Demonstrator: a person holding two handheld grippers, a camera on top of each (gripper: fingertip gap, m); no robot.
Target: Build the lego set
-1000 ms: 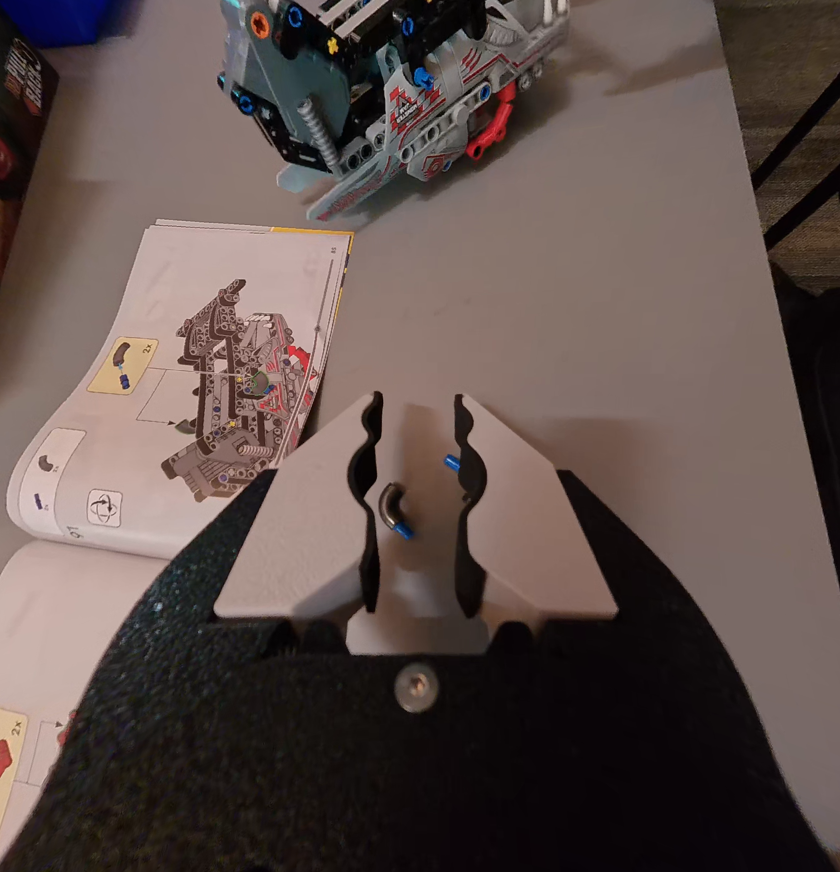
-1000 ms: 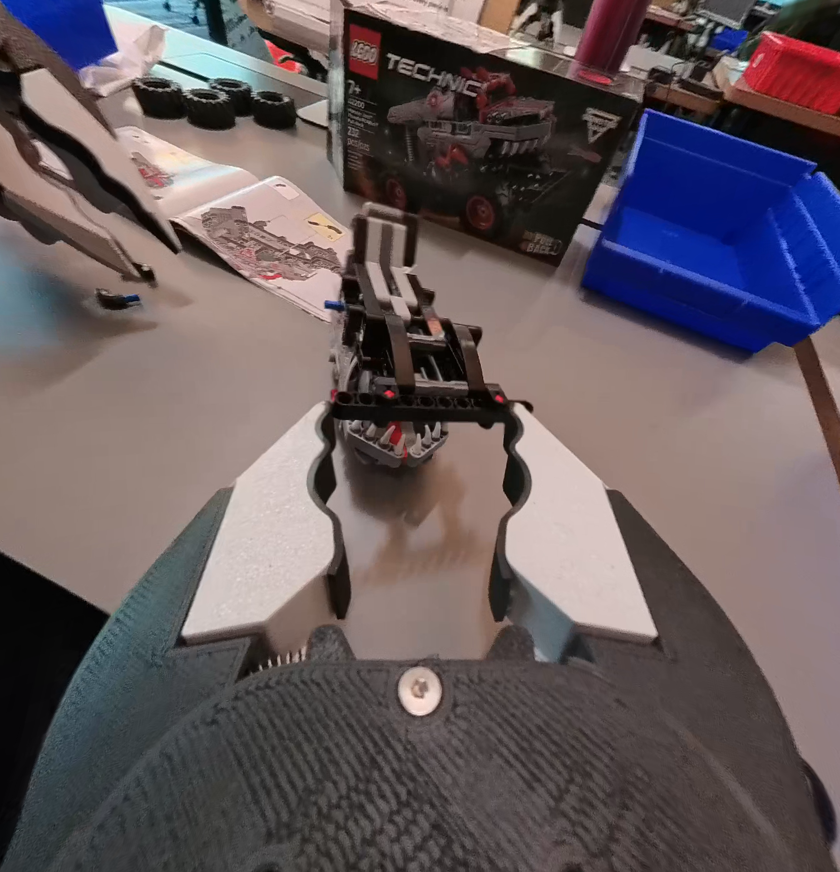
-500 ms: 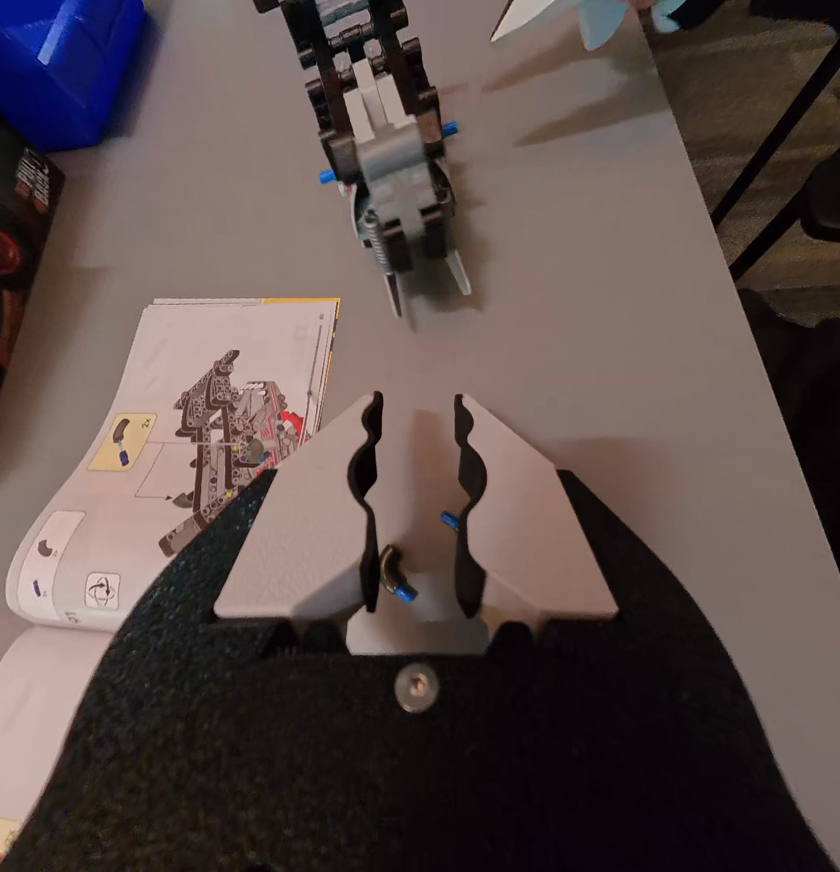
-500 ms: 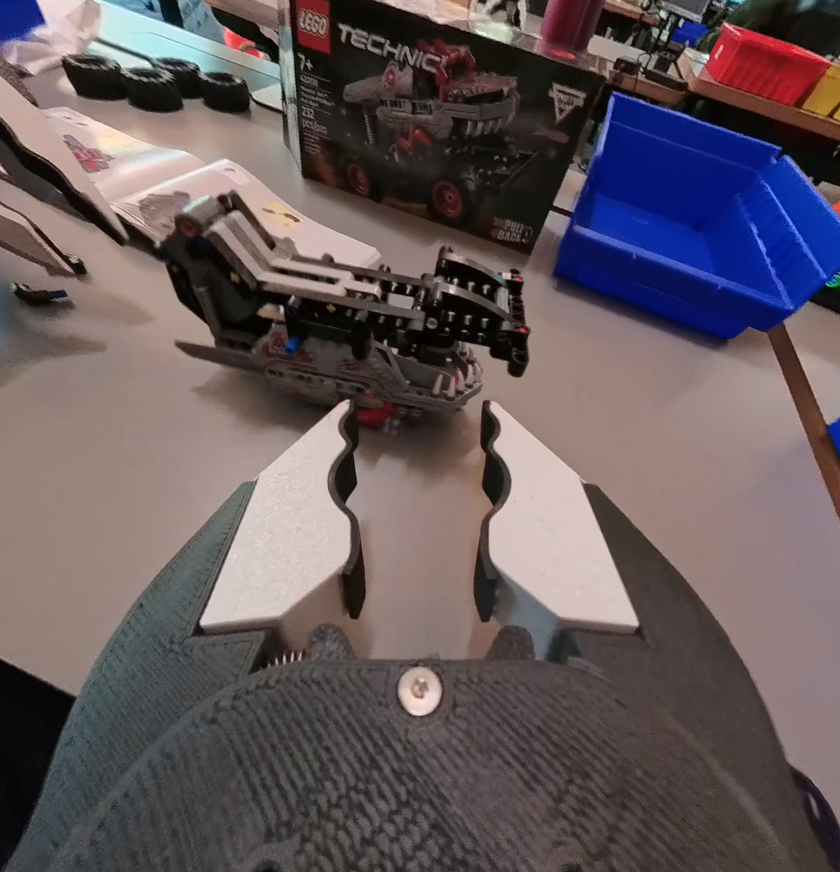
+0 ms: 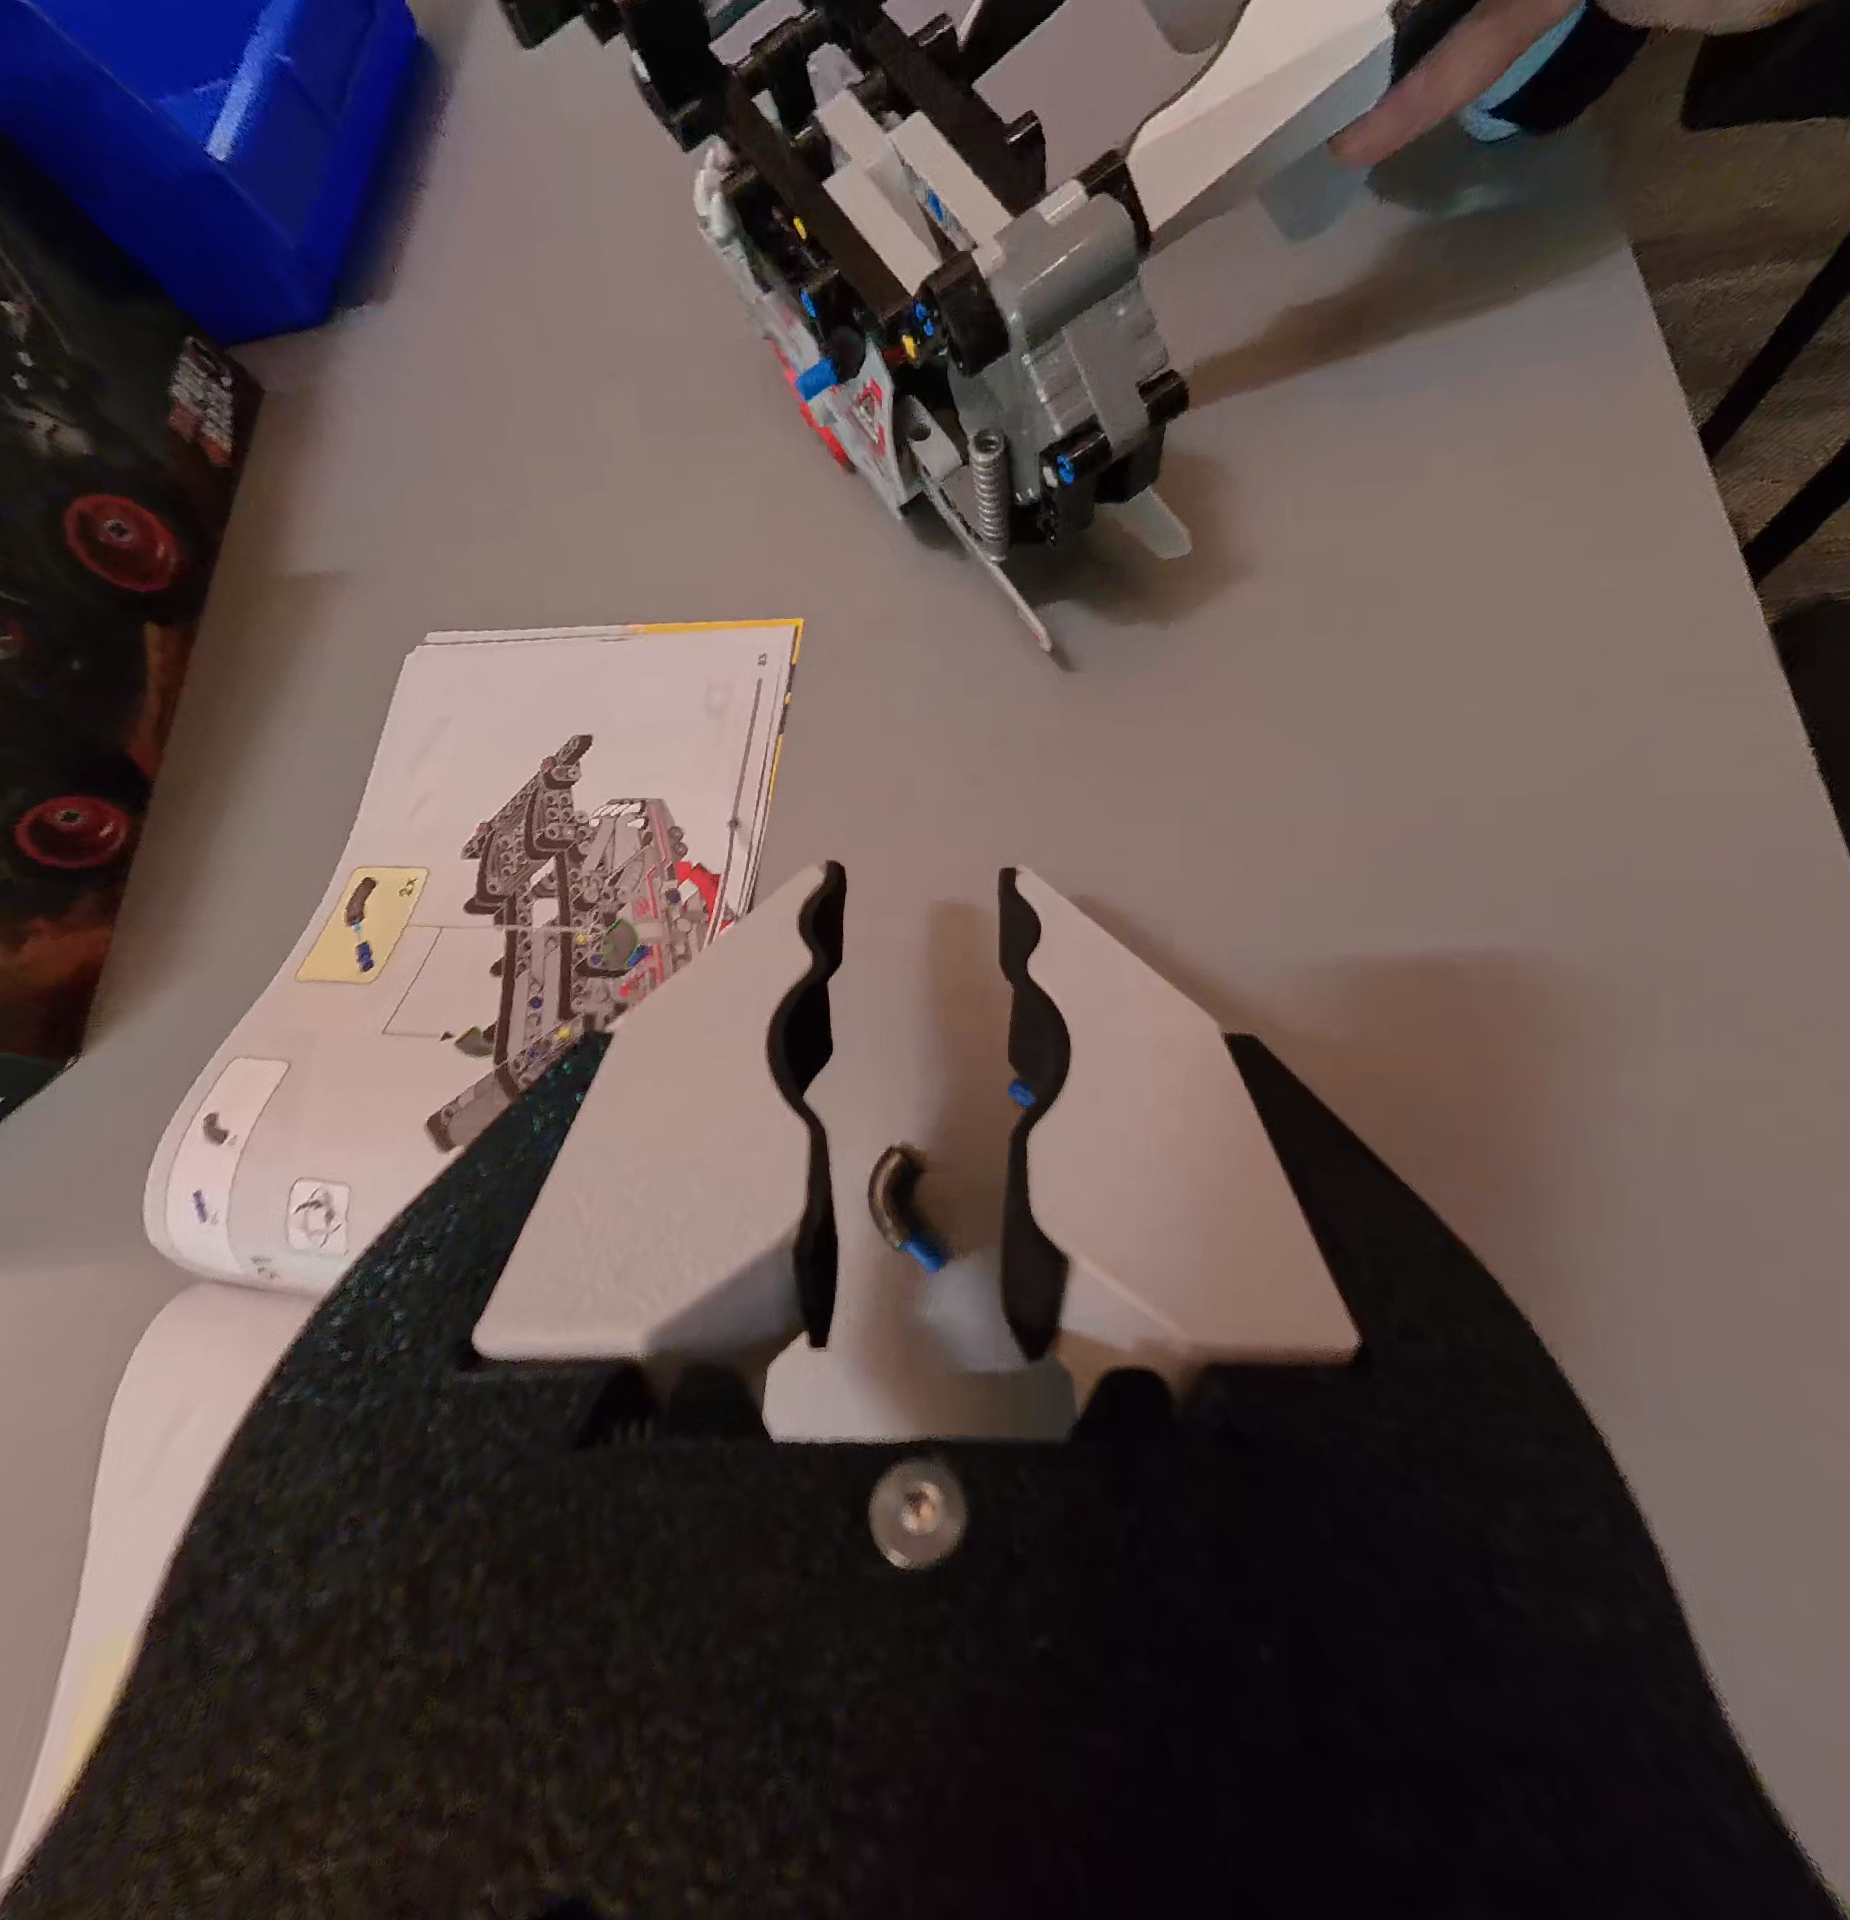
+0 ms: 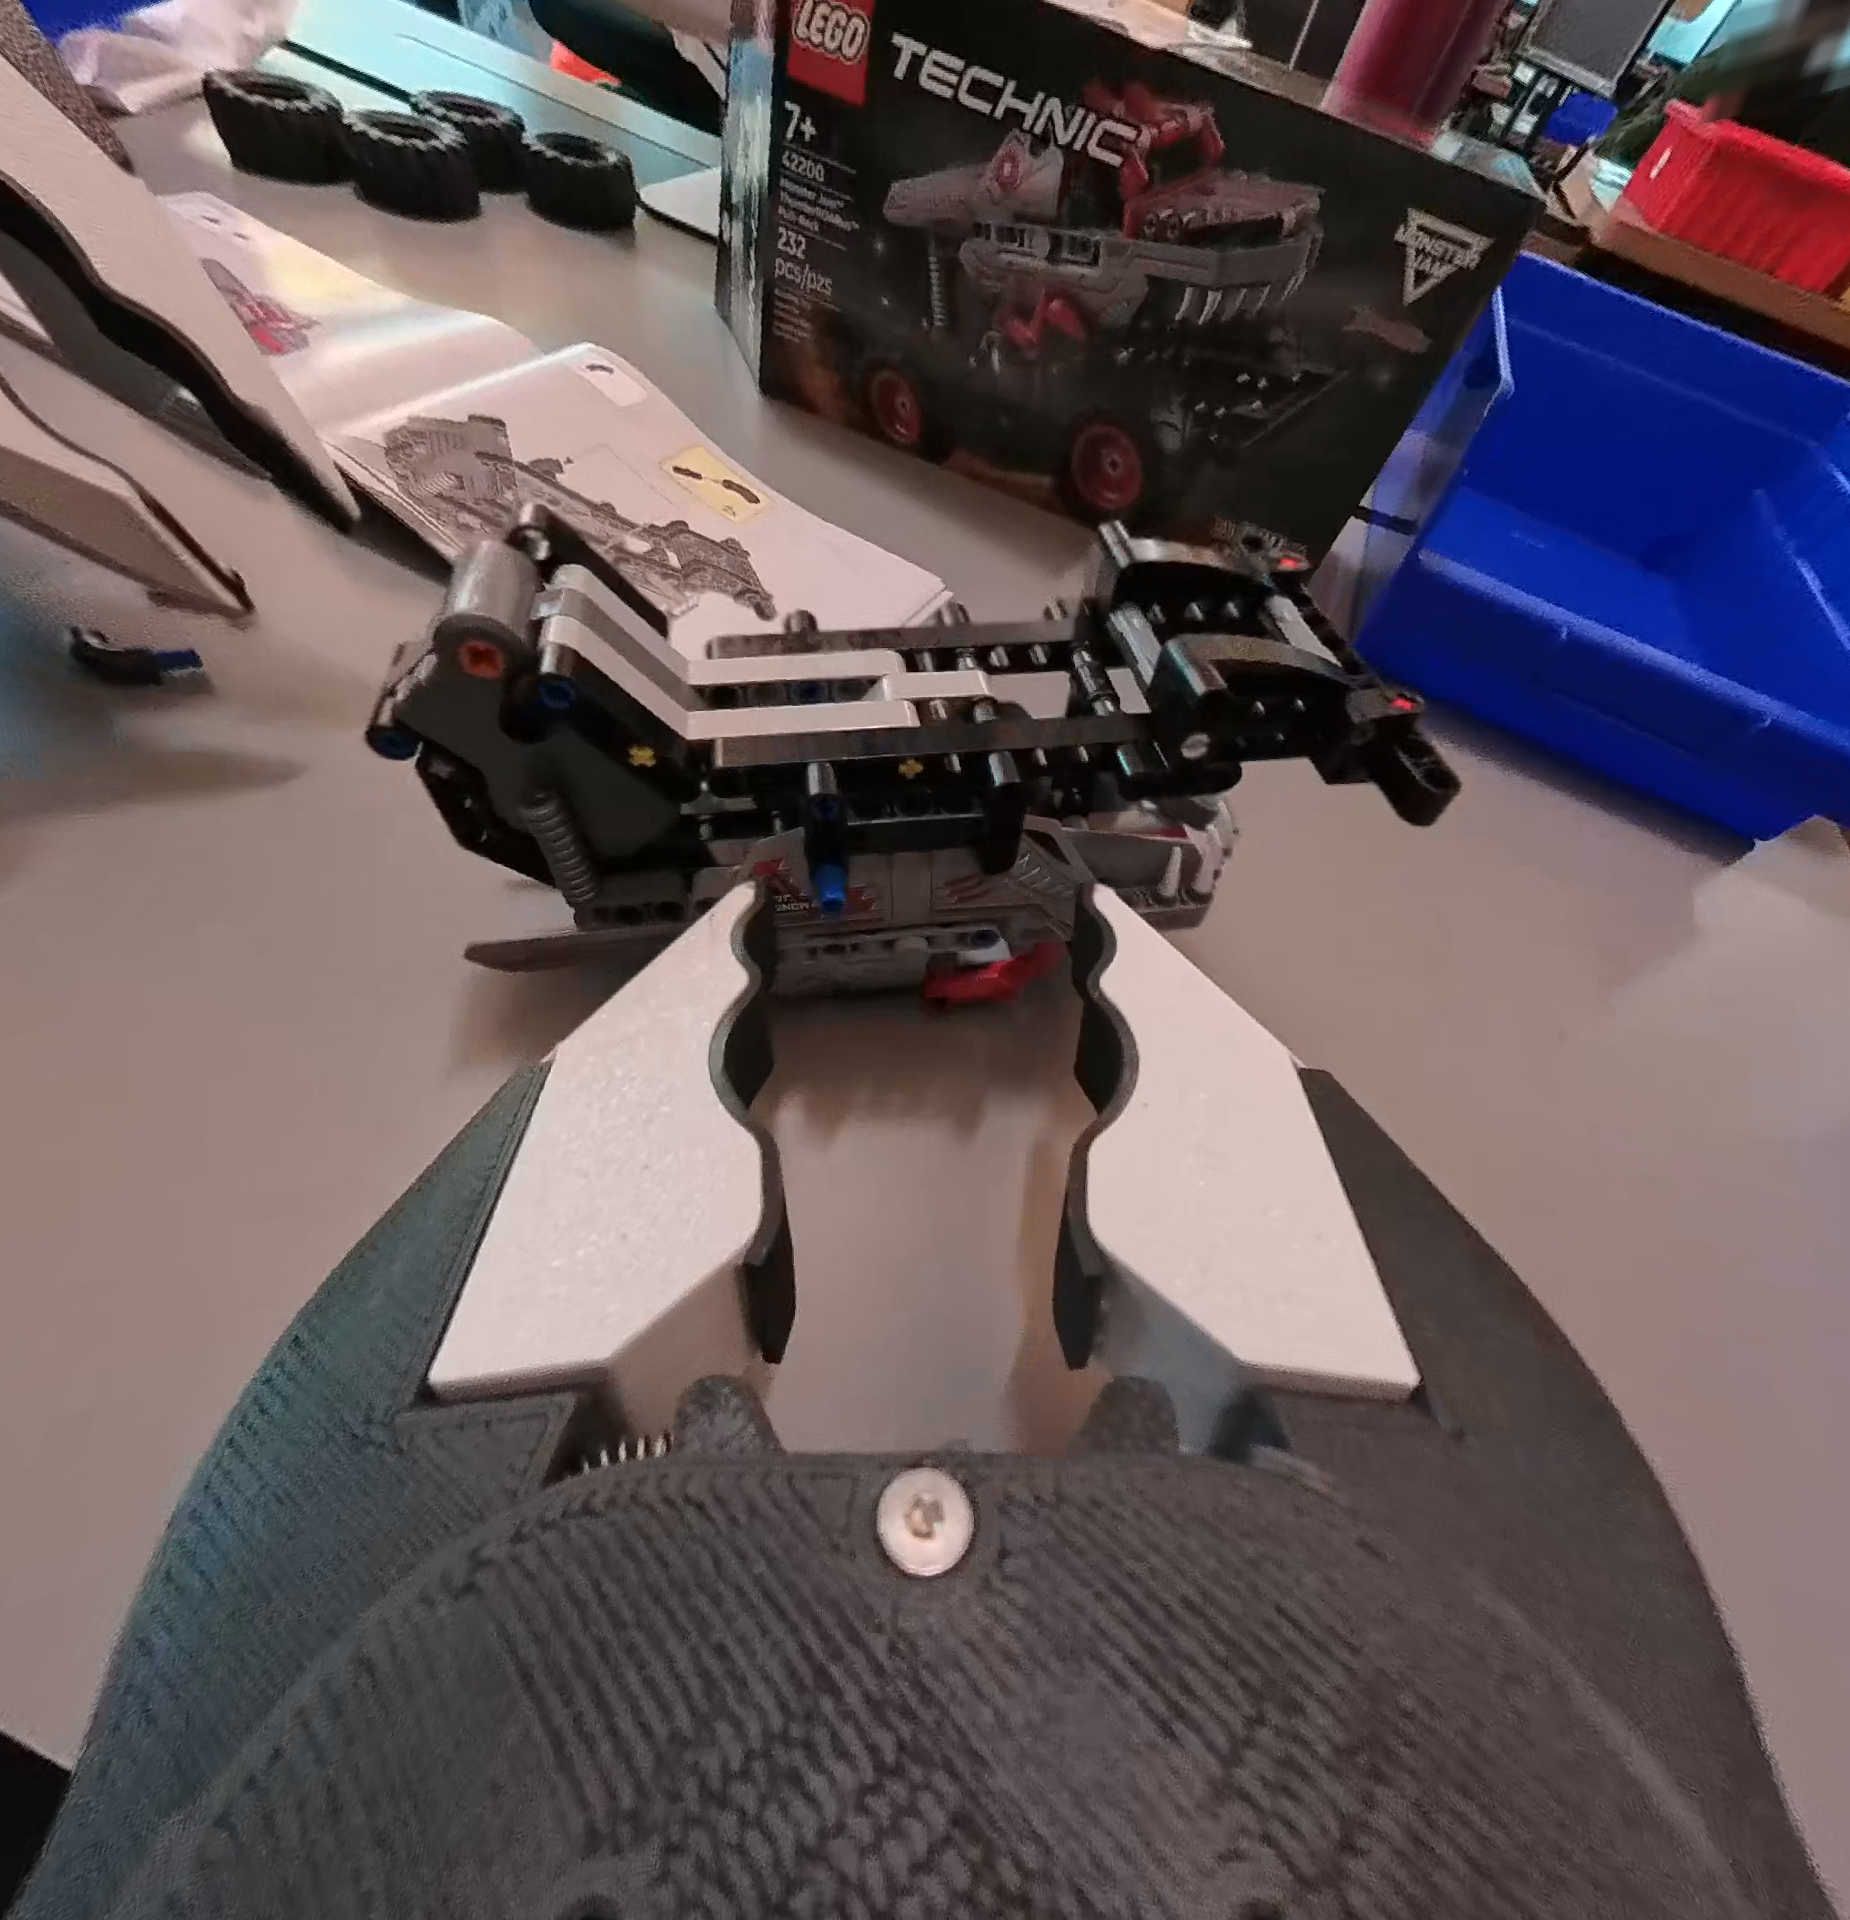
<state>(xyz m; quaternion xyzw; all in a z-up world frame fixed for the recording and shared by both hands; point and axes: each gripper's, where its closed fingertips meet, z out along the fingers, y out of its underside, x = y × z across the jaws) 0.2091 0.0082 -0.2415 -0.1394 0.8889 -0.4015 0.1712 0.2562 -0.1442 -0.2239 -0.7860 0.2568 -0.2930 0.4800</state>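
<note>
The partly built grey and black lego truck model [image 6: 900,727] lies on the grey table [image 6: 225,1039], side on to my right gripper [image 6: 916,914]. That gripper is open, its fingertips right at the model's lower side, holding nothing. The model also shows in the left wrist view [image 5: 931,312], with the right gripper [image 5: 1264,125] behind it. My left gripper [image 5: 919,883] is open and empty, hovering low over a small curved black piece with a blue pin [image 5: 900,1205] and a loose blue pin [image 5: 1020,1091]. The curved piece also shows in the right wrist view [image 6: 131,660], below the left gripper [image 6: 121,364].
The open instruction booklet [image 5: 547,935] lies left of my left gripper. The set's box [image 6: 1108,291] stands behind the model, a blue bin [image 6: 1627,623] to its right, several black tyres [image 6: 412,145] at far left. The table's right edge [image 5: 1731,520] is near.
The model has been turned on the table and now lies side on to my right gripper, whose jaws have widened and moved up to it. My left gripper shifted slightly over the small pieces.
</note>
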